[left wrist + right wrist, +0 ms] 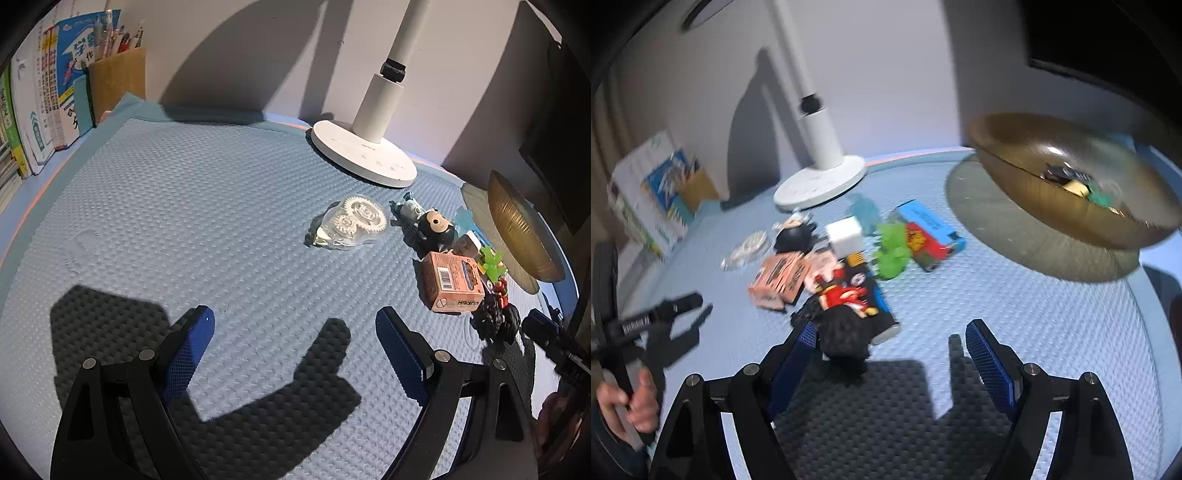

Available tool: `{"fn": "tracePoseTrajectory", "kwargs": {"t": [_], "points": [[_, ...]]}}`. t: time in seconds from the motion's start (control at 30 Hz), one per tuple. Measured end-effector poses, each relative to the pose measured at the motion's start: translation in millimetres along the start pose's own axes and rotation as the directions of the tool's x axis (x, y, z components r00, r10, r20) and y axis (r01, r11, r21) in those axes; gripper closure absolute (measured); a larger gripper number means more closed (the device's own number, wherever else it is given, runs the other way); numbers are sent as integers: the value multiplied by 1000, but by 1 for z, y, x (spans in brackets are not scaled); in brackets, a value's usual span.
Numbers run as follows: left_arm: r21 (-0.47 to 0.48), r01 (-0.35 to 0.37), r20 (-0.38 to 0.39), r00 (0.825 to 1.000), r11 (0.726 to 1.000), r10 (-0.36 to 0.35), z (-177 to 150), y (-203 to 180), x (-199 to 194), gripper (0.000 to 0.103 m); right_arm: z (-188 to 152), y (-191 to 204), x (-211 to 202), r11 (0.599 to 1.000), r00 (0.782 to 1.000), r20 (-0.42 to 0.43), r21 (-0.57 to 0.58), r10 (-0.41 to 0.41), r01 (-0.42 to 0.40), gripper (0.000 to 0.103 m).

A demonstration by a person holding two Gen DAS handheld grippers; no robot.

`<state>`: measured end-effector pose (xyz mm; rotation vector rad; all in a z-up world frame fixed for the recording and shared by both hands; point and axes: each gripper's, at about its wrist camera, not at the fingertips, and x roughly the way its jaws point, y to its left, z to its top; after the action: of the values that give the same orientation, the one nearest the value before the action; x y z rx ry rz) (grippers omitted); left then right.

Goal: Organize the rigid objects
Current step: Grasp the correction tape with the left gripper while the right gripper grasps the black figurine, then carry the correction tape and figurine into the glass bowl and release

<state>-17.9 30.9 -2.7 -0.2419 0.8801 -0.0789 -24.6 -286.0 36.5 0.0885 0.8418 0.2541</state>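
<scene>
Both the left gripper and right gripper gape empty, the right nearing the red toy figure lying well short of the bronze bowl, probably its destination.

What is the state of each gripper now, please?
Left gripper: jaws open, holding nothing.
Right gripper: jaws open, holding nothing; black toy beside its left finger.
</scene>
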Motion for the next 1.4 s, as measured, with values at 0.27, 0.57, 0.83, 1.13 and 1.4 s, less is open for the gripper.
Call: {"fn": "tracePoseTrajectory", "kwargs": {"t": [0.27, 0.57, 0.83, 1.13, 1.4], "points": [[77, 32, -55, 998, 997, -27, 9, -14, -1, 15, -2, 19, 8, 997, 999, -41, -82, -20, 17, 21], [269, 46, -159, 987, 962, -3, 68, -46, 38, 15, 6, 46, 25, 999, 995, -95, -45, 13, -17, 21], [358, 40, -154, 988, 933, 17, 77, -56, 77, 16, 10, 49, 39, 995, 993, -104, -85, -58, 49, 40], [454, 44, -93, 996, 890, -2, 61, -80, 61, 51, 2, 42, 21, 999, 996, -91, -51, 4, -9, 43], [375, 109, -141, 988, 920, -60, 26, -65, 27, 51, -20, 8, 0, 969, 962, -136, 109, 235, -221, 33]]}}
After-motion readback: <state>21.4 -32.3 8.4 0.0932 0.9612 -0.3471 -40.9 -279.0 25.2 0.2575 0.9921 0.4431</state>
